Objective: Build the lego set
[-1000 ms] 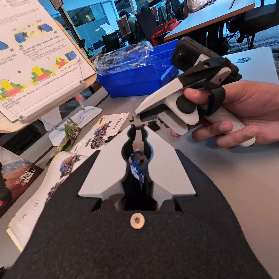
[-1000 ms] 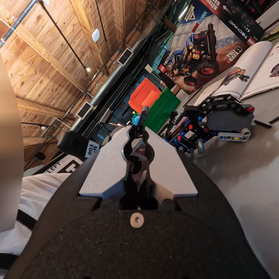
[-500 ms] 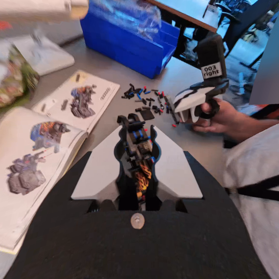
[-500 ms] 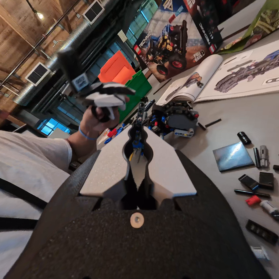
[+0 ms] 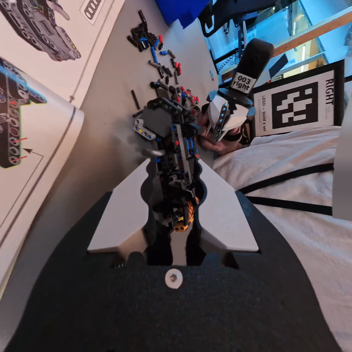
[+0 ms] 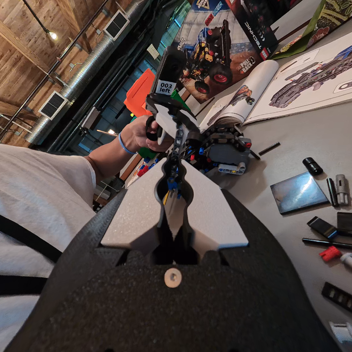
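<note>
The left gripper clenches the partly built lego truck, a knobbly dark grey chassis resting on the smooth grey table. The right gripper grips a slim holed grey beam. At 12 o'clock of the left wrist view, loose pins lie scattered beside a blue bin, contents hidden.

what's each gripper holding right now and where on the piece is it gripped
The left gripper clamps the partly built truck chassis by its flame-printed end. The right gripper pinches a long grey holed beam at its lower end.
</note>
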`<action>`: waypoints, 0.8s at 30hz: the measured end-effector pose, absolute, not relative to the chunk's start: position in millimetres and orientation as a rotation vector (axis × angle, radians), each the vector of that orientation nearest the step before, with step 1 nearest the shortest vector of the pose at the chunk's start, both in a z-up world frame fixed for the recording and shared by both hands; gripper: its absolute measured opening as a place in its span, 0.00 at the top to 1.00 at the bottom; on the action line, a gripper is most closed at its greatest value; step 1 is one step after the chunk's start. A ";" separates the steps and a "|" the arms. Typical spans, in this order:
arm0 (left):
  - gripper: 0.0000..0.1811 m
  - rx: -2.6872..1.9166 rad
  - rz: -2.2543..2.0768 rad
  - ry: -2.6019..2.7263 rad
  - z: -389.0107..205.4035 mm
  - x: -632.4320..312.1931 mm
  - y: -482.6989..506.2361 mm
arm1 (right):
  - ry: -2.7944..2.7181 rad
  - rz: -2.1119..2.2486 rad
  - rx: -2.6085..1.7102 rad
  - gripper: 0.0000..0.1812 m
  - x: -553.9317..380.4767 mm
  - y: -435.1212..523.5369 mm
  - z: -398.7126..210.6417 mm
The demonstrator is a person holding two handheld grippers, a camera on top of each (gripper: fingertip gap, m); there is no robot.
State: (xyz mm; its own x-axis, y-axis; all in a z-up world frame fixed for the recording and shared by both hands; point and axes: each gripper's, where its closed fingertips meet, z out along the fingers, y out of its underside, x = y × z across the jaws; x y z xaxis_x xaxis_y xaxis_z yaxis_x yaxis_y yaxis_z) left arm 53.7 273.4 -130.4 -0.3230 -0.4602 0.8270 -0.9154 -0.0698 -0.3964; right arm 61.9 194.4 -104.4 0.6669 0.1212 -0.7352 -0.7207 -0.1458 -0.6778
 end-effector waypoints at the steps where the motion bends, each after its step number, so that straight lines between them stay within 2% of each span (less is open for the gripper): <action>1: 0.81 1.450 1.371 -1.748 -129.4 52.6 270.1 | 0.514 0.792 -1.555 0.97 62.5 194.8 -104.7; 7: 0.85 1.323 1.287 -1.700 -137.2 46.6 253.0 | 0.506 0.799 -1.570 0.97 61.3 197.4 -106.7; 10: 0.95 1.302 1.329 -1.610 -133.4 49.7 246.4 | 0.513 0.808 -1.568 0.97 61.7 198.3 -107.5; 14: 0.97 1.252 1.390 -1.624 -126.5 47.8 235.8 | 0.525 0.793 -1.568 0.97 64.5 199.9 -108.0; 24: 0.97 1.302 2.017 -1.501 -65.8 62.6 241.8 | 0.509 0.896 -1.298 0.97 71.6 204.5 -72.6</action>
State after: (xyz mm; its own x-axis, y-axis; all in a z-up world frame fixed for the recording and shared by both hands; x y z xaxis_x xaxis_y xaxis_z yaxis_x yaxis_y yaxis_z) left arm 62.6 241.8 -65.8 -0.5396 -0.2587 0.8012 -0.6932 -0.4036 -0.5972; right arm 71.6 204.5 -72.6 0.5799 0.2771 -0.7661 -0.8000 0.0159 -0.5998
